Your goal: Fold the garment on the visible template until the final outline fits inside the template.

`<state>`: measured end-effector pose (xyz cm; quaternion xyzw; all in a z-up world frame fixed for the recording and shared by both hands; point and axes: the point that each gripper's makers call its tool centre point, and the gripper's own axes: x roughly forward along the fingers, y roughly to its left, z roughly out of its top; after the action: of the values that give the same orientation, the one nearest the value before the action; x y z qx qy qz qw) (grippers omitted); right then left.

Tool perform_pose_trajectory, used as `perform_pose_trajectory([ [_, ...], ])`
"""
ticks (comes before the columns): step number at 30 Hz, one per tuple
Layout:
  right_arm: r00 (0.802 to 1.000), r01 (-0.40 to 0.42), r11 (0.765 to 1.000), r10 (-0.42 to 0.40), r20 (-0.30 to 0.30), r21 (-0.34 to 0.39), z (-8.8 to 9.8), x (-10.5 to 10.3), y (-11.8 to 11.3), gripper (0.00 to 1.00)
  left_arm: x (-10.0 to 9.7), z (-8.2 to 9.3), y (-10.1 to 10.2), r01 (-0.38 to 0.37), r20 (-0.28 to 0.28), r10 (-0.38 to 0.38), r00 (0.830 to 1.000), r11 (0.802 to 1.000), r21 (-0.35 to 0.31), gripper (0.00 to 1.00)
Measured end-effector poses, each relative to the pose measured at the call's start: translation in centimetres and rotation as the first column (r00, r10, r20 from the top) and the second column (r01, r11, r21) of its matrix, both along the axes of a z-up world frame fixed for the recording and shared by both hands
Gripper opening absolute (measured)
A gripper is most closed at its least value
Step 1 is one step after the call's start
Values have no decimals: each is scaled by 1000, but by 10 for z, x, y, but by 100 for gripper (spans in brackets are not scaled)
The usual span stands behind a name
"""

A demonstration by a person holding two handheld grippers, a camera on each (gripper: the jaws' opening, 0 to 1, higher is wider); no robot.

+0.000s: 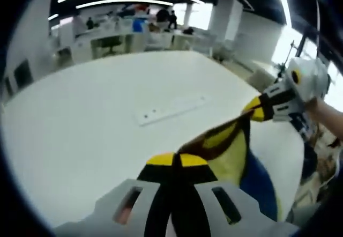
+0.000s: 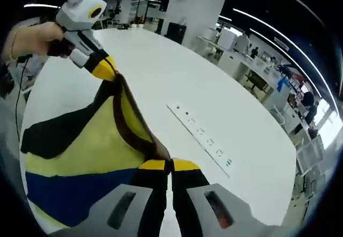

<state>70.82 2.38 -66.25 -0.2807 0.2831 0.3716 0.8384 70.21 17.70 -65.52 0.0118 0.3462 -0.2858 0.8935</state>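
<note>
Yellow, brown and blue fabric makes up the garment [image 2: 91, 140], which hangs stretched in the air between the two grippers above the white table [image 2: 161, 71]. In the left gripper view the left gripper [image 1: 177, 160] has its yellow-tipped jaws pressed together on a brown-edged corner of the garment [image 1: 225, 146], and the right gripper [image 1: 256, 108] comes in from the right, pinching the other end of the same edge. The right gripper view shows the reverse: the right gripper [image 2: 170, 165] clamps the brown edge at the bottom, while the left gripper [image 2: 104, 68], held in a hand [image 2: 32, 38], nips the far corner. This view also shows more of the cloth, with a black panel and a blue band hanging below the yellow. A white power strip [image 2: 201, 135] lies on the table beyond the garment, apart from it. Desks and people show far in the background.
</note>
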Motion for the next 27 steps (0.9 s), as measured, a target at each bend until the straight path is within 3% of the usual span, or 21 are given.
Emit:
perform_pose_trajectory([
  [12,996,59,997,-55,-67,50,-34,26,5,2,21,-29,6,-25,-36,26,999,999,24,0],
  [22,990,88,996,-85,-111,27,-72,35,8,2,31,-68,8,-10,-62,16,998,995,96,0],
  [27,991,72,997,-72,-110,-5,-87,39,10,2,36,-80,10,-22,-72,28,997,995,93,0],
])
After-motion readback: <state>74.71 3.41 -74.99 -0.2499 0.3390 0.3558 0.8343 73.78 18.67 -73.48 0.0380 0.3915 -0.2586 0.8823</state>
